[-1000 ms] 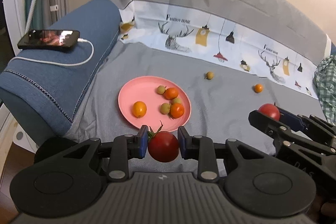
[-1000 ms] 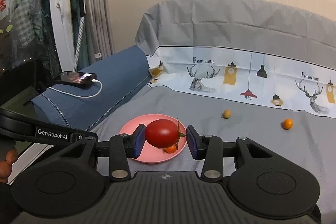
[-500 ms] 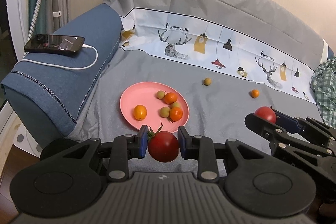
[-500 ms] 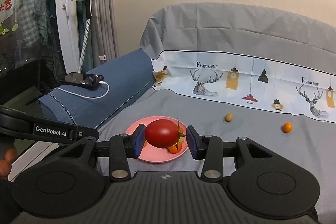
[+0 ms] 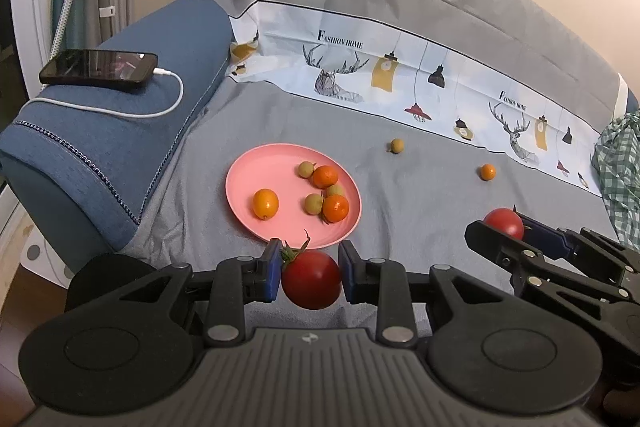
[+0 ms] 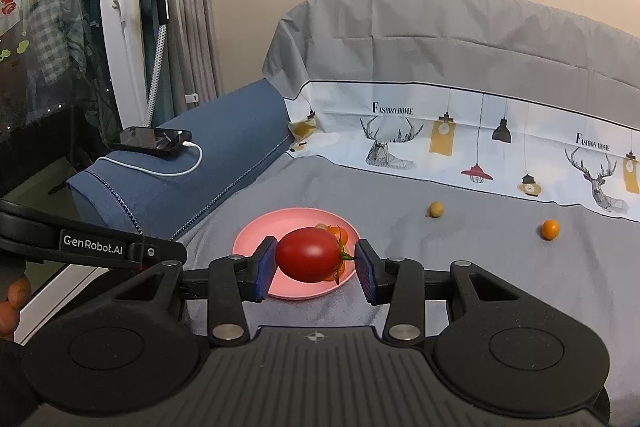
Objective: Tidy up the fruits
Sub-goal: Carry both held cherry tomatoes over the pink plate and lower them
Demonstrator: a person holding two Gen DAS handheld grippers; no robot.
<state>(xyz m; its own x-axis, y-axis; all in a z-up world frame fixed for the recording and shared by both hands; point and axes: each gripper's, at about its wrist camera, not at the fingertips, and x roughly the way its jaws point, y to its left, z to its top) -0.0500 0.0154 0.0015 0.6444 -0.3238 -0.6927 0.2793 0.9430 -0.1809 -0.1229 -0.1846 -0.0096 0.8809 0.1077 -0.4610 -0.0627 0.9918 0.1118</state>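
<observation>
A pink plate (image 5: pixel 256 171) lies on the grey sofa cover and holds several small orange and green fruits. My left gripper (image 5: pixel 308 267) is shut on a red tomato (image 5: pixel 311 279) with a green stem, just in front of the plate's near rim. At the right of the left wrist view, my right gripper (image 5: pixel 508 227) grips a second red tomato (image 5: pixel 503 222). In the right wrist view that gripper (image 6: pixel 312 261) holds its tomato (image 6: pixel 310 259) sideways above the plate (image 6: pixel 256 239). A yellow-green fruit (image 5: pixel 396 145) and a small orange fruit (image 5: pixel 488 171) lie loose beyond the plate.
A phone (image 5: pixel 100 65) with a white cable rests on the blue armrest (image 5: pixel 120 131) at the left. A green checked cloth (image 5: pixel 620 179) lies at the far right. The sofa back rises behind the loose fruits. A person's fingers (image 6: pixel 12 303) show at the left edge.
Both grippers keep their tomatoes and stay almost still. The views shift only slightly.
</observation>
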